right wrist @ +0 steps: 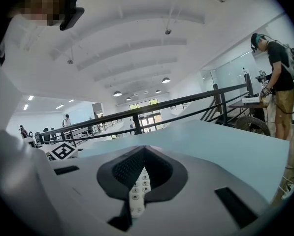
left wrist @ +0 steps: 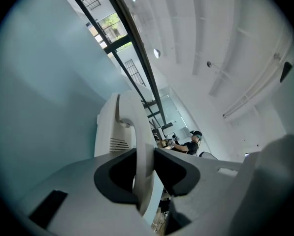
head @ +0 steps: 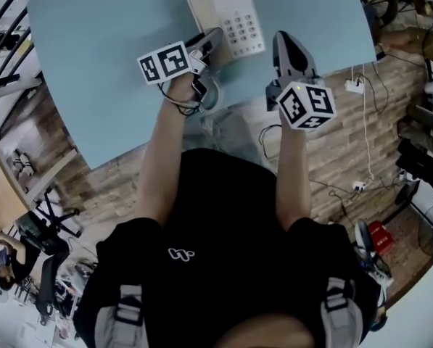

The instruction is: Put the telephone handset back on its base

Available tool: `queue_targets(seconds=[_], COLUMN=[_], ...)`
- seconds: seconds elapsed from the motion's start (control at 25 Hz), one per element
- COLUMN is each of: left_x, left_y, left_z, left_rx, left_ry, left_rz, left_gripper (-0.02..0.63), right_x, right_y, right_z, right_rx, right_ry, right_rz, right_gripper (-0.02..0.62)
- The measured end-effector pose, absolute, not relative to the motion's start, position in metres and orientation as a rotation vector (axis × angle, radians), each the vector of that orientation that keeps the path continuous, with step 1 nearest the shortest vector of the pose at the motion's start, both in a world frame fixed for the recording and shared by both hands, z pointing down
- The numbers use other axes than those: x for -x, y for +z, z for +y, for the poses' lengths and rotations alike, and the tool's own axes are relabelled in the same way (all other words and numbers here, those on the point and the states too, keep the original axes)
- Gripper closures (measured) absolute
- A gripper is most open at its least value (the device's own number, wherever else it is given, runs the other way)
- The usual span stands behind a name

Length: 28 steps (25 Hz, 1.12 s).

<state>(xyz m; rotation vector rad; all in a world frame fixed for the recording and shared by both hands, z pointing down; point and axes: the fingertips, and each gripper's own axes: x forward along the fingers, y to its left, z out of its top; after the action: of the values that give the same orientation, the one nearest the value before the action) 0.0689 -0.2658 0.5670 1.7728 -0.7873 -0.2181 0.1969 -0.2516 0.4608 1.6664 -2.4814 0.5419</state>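
The white telephone base [head: 238,22] with its grey keypad lies at the far middle of the light blue table [head: 100,56]. My left gripper [head: 210,40] reaches to the base's left side and is shut on the white handset [left wrist: 137,127], which runs upright between the dark pads [left wrist: 118,173]. Behind the handset in the left gripper view rises a white housing with vent slots [left wrist: 110,136]. My right gripper [head: 283,39] hovers just right of the base, jaws shut with nothing in them. Through the slit below its tips [right wrist: 144,150] the keypad [right wrist: 138,191] shows.
The table's near edge runs under both grippers; beyond it is a brick-patterned floor [head: 354,143]. A power strip and cables [head: 355,85] lie on the floor at the right. A railing [right wrist: 137,114] and people working stand far behind the table.
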Motion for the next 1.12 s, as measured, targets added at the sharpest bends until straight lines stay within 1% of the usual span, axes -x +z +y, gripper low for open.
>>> queue_targets(seconds=[0.92, 0.96, 1.04, 1.12], left_x=[-0.067, -0.065, -0.062, -0.059], left_y=[0.576, 0.575, 0.572, 0.568], left_z=[-0.268, -0.267, -0.265, -0.261], left_rx=[-1.75, -1.746, -1.742, -1.743], left_ry=[-0.211, -0.216, -0.23, -0.241], left_rz=[-0.886, -0.892, -0.896, -0.897], left_gripper=[0.498, 0.489, 0.449, 0.44], right_x=[-0.185, -0.184, -0.184, -0.182], right_y=[0.453, 0.451, 0.449, 0.448], right_z=[-0.26, -0.26, -0.259, -0.258], right_rx=[-1.609, -1.606, -1.601, -1.594], right_ry=[0.53, 0.526, 0.523, 0.521], right_rz=[-2.532, -2.536, -2.545, -2.552], right_gripper=[0.601, 0.601, 0.601, 0.601])
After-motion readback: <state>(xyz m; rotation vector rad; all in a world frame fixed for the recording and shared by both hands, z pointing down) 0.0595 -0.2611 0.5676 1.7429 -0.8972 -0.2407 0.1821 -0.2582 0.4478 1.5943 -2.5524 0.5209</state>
